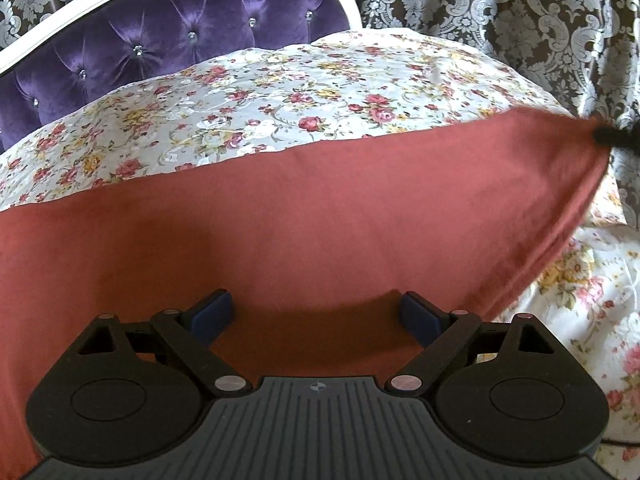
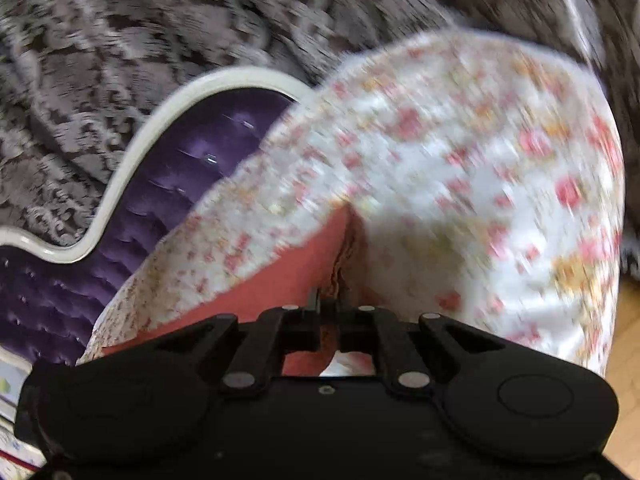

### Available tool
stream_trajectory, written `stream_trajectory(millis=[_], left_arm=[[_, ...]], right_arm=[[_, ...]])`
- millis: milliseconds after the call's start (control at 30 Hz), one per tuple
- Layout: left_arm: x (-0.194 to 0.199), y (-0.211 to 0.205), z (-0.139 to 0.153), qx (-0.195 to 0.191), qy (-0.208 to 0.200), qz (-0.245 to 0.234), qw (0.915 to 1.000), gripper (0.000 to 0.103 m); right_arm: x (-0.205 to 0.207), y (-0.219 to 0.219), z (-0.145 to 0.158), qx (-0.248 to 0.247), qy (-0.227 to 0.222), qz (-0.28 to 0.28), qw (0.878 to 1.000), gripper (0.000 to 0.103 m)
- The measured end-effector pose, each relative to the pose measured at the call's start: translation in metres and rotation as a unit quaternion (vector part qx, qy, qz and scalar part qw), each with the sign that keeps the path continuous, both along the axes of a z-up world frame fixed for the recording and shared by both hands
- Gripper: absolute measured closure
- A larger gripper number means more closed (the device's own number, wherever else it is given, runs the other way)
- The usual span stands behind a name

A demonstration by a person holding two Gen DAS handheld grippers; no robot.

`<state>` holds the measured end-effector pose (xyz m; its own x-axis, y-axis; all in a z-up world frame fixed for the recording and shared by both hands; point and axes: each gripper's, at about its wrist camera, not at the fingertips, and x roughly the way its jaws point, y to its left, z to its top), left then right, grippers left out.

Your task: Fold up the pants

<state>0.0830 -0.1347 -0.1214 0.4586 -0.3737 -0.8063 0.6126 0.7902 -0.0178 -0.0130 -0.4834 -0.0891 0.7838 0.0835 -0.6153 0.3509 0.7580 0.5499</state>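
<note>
The rust-red pants (image 1: 304,224) spread across the floral bed cover in the left wrist view, stretched taut up to the far right. My left gripper (image 1: 316,316) is open, its blue pads (image 1: 212,316) wide apart just over the near part of the cloth, holding nothing. My right gripper shows as a dark tip (image 1: 608,136) pinching the far right corner of the pants. In the blurred right wrist view my right gripper (image 2: 326,312) is shut on a bunched edge of the pants (image 2: 304,272).
The floral bed cover (image 1: 280,92) lies under the pants. A purple tufted headboard (image 1: 160,32) with a white frame stands behind it. Patterned brown-and-grey curtains (image 1: 520,20) hang at the back. Wooden floor (image 2: 628,340) shows at the right.
</note>
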Motion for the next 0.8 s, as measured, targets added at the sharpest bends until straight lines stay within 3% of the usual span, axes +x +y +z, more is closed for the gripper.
stream_trajectory(millis=[200,300,367,500,600,800], left_arm=[[0.001,0.008,0.007,-0.015,0.0,-0.003,0.9999,0.013],[0.026,0.013,0.02,-0.026,-0.025,0.033,0.9988,0.013],[0.051,0.014,0.02,-0.032,-0.014,0.057,0.9978,0.013],[0.078,0.003,0.002,-0.005,0.003,0.064,0.9979,0.012],[0.077,-0.003,-0.004,0.007,-0.013,0.043,0.9989,0.01],[0.08,0.066,0.016,-0.058,0.004,0.108,0.9925,0.011]], right_arm=[[0.026,0.039,0.055,-0.053,-0.043,0.049,0.996,0.095],[0.035,0.053,0.067,-0.067,-0.05,0.066,0.994,0.095],[0.039,0.061,0.072,-0.07,-0.051,0.072,0.994,0.095],[0.049,0.075,0.078,-0.073,-0.05,0.081,0.993,0.095],[0.056,0.091,0.087,-0.083,-0.054,0.099,0.99,0.095],[0.081,0.155,0.106,-0.091,-0.087,0.164,0.978,0.095]])
